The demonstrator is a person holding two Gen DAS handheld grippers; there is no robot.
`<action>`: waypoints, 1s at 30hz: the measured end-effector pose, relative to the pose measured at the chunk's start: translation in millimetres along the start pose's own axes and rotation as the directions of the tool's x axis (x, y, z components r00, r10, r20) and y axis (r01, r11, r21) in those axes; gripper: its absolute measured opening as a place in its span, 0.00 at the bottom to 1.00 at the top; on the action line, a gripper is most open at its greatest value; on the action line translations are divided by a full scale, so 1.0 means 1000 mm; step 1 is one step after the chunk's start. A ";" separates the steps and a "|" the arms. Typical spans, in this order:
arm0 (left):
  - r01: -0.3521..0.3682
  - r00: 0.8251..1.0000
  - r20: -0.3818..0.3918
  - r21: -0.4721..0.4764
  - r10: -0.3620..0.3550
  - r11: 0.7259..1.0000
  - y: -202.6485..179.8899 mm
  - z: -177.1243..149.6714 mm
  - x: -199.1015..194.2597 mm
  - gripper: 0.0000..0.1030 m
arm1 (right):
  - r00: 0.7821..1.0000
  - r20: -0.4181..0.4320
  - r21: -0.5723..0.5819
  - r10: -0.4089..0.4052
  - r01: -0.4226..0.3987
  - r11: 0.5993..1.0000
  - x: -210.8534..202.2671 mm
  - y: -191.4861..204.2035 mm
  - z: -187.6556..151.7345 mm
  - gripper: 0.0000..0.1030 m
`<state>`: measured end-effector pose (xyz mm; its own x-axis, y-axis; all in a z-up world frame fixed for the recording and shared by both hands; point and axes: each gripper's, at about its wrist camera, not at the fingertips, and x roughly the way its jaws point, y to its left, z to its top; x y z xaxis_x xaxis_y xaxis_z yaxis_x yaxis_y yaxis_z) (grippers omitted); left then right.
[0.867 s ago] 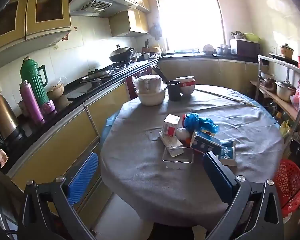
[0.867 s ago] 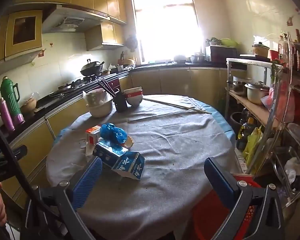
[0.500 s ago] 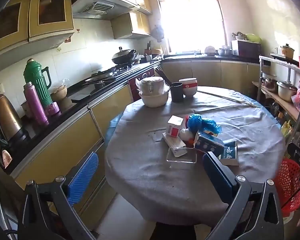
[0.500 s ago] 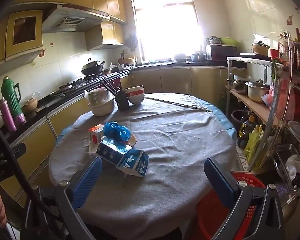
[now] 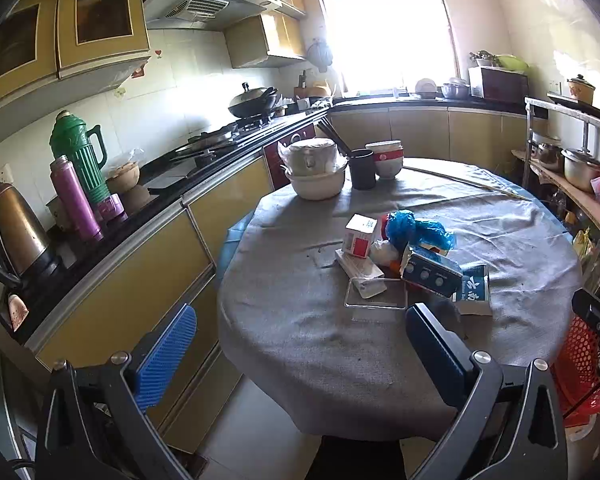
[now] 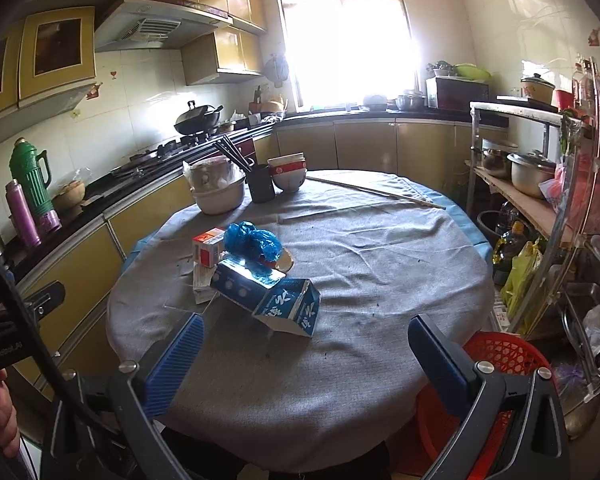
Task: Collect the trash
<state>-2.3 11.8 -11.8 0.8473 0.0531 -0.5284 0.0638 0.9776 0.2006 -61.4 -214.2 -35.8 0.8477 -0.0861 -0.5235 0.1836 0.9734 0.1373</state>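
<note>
**Trash pile on round table, both grippers released**

Round table under grey cloth (image 5: 300, 320), filling the middle of both views; near rim curving across at 6 o'clock, just ahead of the fingertips. Bare cloth between rim and pile, and a wide bare stretch from 1 to 3 o'clock in the right wrist view. Yellow cabinet fronts under a black counter (image 5: 148, 216) close along the 9 o'clock side, with a narrow strip of floor between. Metal shelf rack with pots (image 6: 540, 184) at 3 o'clock. Red plastic mesh basket (image 6: 504, 356) on the floor beside the table's rim at 4 o'clock, partly behind the right finger.

Trash heaped near table centre: blue-and-white milk carton lying on its side (image 6: 290, 310), blue rectangular box (image 6: 244, 284) leaning on it, crumpled blue plastic bag (image 6: 252, 242) behind at 12 o'clock, small red-and-white box (image 6: 207, 246) at 11 o'clock, clear plastic tray (image 5: 376, 294) nearest the rim. Cream bowls (image 5: 316, 176), dark cup with chopsticks (image 5: 362, 168) and stacked red-banded bowls (image 5: 388, 158) well apart at the far edge.

Left gripper (image 5: 300, 354): fingers spread wide, nothing between, tilted down toward the table; pile at 1 o'clock, just beyond the right finger. Right gripper (image 6: 306, 354): likewise spread and empty; carton at 12 o'clock, near and apart. Hand (image 6: 4, 416) on the left tool's handle, seen at 8 o'clock in the right wrist view.
</note>
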 end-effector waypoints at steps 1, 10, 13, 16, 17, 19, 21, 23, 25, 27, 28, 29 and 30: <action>-0.002 1.000 -0.002 0.001 0.002 1.000 0.001 0.000 0.000 1.00 | 1.000 -0.002 0.000 0.003 -0.003 1.000 0.000 0.000 0.000 1.00; -0.009 1.000 -0.012 0.004 0.009 1.000 0.001 -0.001 0.003 1.00 | 1.000 0.001 -0.005 0.006 -0.006 1.000 -0.001 0.003 0.001 1.00; -0.011 1.000 -0.015 0.003 0.011 1.000 0.001 -0.001 0.004 1.00 | 1.000 0.000 0.001 0.008 -0.008 1.000 -0.001 0.003 0.001 1.00; -0.012 1.000 -0.015 0.004 0.012 1.000 0.001 -0.001 0.004 1.00 | 1.000 -0.001 0.000 0.008 -0.008 1.000 0.000 0.003 0.001 1.00; -0.011 1.000 -0.015 0.004 0.011 1.000 0.002 -0.002 0.004 1.00 | 1.000 -0.001 -0.002 0.009 -0.009 1.000 0.000 0.004 0.001 1.00; -0.010 1.000 -0.015 0.004 0.010 1.000 0.001 -0.001 0.004 1.00 | 1.000 -0.004 -0.004 0.011 -0.011 1.000 0.001 0.004 0.001 1.00; -0.011 1.000 -0.015 0.003 0.011 1.000 0.001 -0.001 0.004 1.00 | 1.000 -0.004 -0.007 0.011 -0.012 1.000 0.002 0.005 0.000 1.00; -0.010 1.000 -0.016 0.003 0.010 1.000 0.001 -0.001 0.004 1.00 | 1.000 -0.006 -0.010 0.012 -0.012 1.000 0.003 0.006 0.000 1.00; -0.011 1.000 -0.016 0.003 0.011 1.000 0.001 -0.001 0.004 1.00 | 1.000 -0.008 -0.011 0.013 -0.013 1.000 0.003 0.006 0.000 1.00; -0.010 1.000 -0.016 0.004 0.010 1.000 0.001 -0.002 0.004 1.00 | 1.000 -0.008 -0.011 0.012 -0.013 1.000 0.003 0.006 0.000 1.00; -0.009 1.000 -0.016 0.004 0.009 1.000 0.001 -0.002 0.004 1.00 | 1.000 -0.008 -0.011 0.013 -0.013 1.000 0.003 0.006 0.000 1.00; -0.009 1.000 -0.016 0.005 0.009 1.000 0.001 -0.002 0.004 1.00 | 1.000 -0.008 -0.011 0.013 -0.013 1.000 0.003 0.006 -0.001 1.00; -0.008 1.000 -0.016 0.004 0.008 1.000 0.002 -0.002 0.005 1.00 | 1.000 -0.008 -0.011 0.013 -0.013 1.000 0.004 0.006 -0.001 1.00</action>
<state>0.8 14.3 -15.5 0.8391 0.0643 -0.5402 0.0593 0.9763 0.2084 -57.5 -208.1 -37.4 0.8462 -0.0722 -0.5280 0.1674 0.9766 0.1349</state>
